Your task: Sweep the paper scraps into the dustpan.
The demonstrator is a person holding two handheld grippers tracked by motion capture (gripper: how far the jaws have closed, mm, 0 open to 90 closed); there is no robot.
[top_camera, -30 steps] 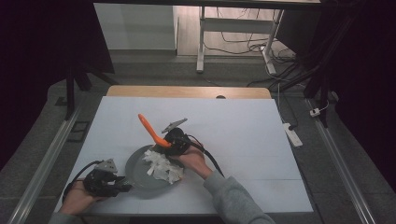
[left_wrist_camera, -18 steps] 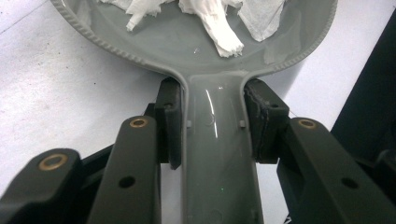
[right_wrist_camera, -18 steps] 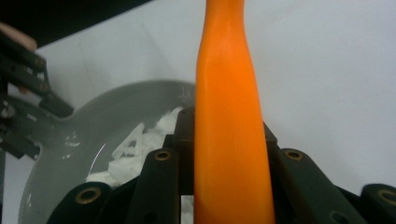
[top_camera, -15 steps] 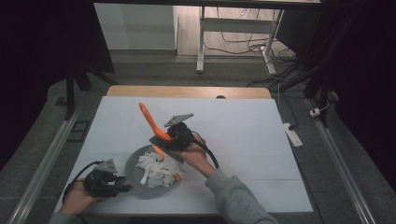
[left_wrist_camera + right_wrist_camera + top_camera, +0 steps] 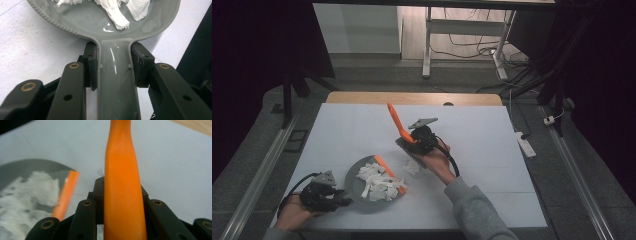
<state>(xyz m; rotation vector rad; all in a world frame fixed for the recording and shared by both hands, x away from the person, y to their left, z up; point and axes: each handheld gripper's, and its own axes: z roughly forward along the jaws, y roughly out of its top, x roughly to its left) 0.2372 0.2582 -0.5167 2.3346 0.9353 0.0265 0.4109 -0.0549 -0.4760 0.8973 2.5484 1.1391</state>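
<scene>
I have the left gripper (image 5: 343,196) clamped on the handle of the grey dustpan (image 5: 107,22), pads tight on both sides of the neck in the left gripper view. The pan sits flat on the white table (image 5: 492,150) near the front edge, and holds a heap of torn paper (image 5: 374,181). The right gripper (image 5: 408,145) is closed on the orange brush (image 5: 122,185), handle pointing up and away, held off to the right of the pan.

One scrap (image 5: 412,167) lies on the table just beside my right hand, apart from the pan. That is the piece I judge most likely to be missed, or flicked further off if I sweep too fast.

The pan's orange lip (image 5: 389,172) faces the brush. If I push against it hard, the pan may pivot in the left grip, since only the narrow neck is held, and the light paper could spill over the rim.

The brush handle is smooth and tapered; a side load could twist it between the pads.
</scene>
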